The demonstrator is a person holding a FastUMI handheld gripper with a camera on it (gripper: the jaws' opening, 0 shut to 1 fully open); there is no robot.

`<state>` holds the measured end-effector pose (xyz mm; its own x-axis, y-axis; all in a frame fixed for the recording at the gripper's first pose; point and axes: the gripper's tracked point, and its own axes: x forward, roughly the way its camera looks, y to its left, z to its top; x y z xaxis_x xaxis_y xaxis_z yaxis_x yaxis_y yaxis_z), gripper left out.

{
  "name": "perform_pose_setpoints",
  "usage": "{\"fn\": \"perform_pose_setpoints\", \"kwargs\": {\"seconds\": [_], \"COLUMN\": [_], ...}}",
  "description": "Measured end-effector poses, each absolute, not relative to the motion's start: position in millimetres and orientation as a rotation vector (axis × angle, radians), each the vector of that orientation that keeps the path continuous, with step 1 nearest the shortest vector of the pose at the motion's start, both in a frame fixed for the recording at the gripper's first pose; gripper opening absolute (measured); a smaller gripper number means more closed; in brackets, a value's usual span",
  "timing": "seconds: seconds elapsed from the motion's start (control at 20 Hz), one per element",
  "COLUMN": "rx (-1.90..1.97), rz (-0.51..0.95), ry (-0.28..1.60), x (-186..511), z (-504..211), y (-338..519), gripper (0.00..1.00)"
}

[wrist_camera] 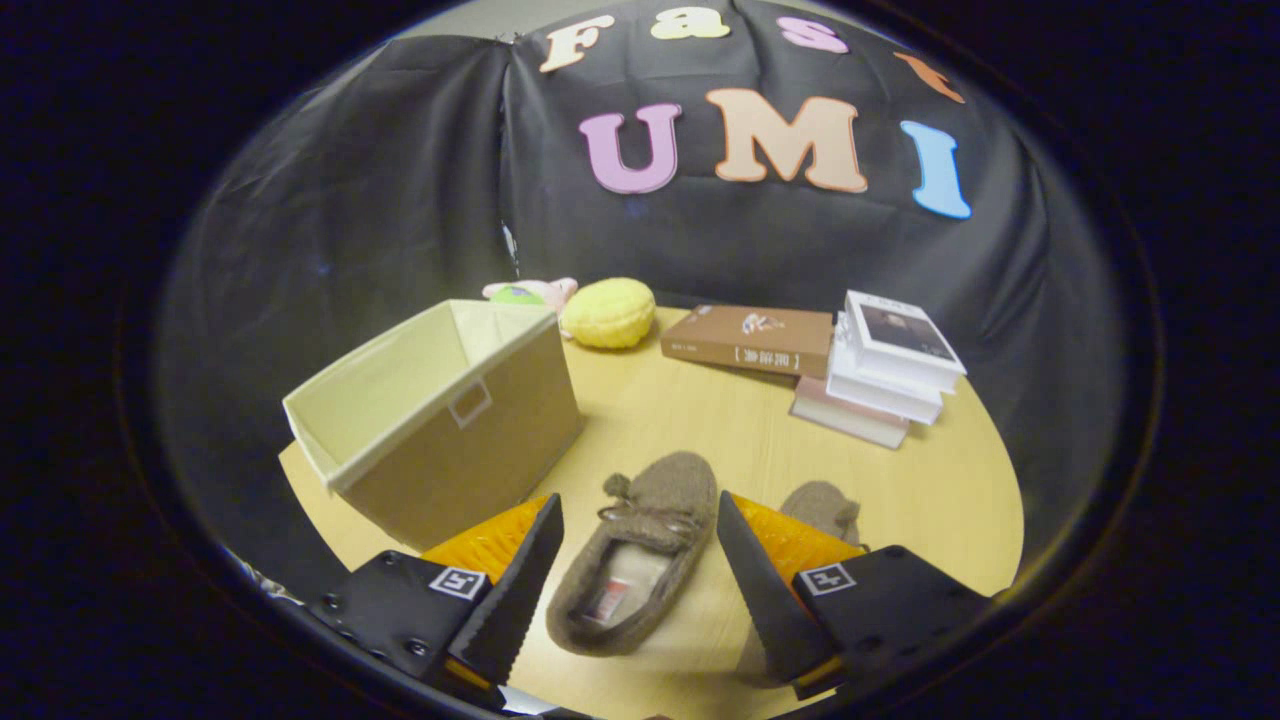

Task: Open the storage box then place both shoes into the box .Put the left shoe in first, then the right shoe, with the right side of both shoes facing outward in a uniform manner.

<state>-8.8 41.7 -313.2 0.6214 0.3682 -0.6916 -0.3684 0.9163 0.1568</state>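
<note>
Shoes lie on the wooden surface (pixel 900 480): one brown slipper (pixel 640 555) is seen between the fingers of the claw (pixel 632 575), toe pointing away, and a second slipper (pixel 825 508) lies just beside it, partly hidden behind one finger. The claw is spread wide, with nothing gripped and neither finger touching the slipper between them. The box (pixel 440 420) stands near, ahead and to one side of the fingers, its top already open and its pale lining visible.

Several risks can be judged from here. Which slipper is the left one cannot be told with certainty, so the wrong shoe could be taken first and the order spoiled. The slipper is soft and fuzzy, with a low collar and a small bow at the vamp; if it is pinched across the collar, the walls may fold and it may droop or twist, so that the required side would not face outward once lowered. If the claw is closed too far toward the heel, the toe may hang and catch on the box rim. The box looks like light fabric and could be pushed across the surface or tipped by a dragging shoe. The second slipper lies close enough that it might be nudged by the finger beside it.

Books (pixel 880 370) and a yellow plush (pixel 608 312) are set well apart, beyond the shoes.
</note>
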Motion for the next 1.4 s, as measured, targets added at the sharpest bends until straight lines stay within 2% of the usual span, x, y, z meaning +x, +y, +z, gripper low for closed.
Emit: {"fn": "perform_pose_setpoints", "kwargs": {"seconds": [0.5, 0.9, 1.25, 1.4], "rx": [-0.043, -0.020, 0.045, 0.075], "rz": [0.432, 0.435, 0.368, 0.340], "ry": [0.993, 1.134, 1.210, 1.214], "x": [-21, -30, -25, -24], "z": [-382, -402, -408, -400], "y": [27, 33, 29, 31], "gripper": [0.96, 0.46, 0.05, 0.05]}}
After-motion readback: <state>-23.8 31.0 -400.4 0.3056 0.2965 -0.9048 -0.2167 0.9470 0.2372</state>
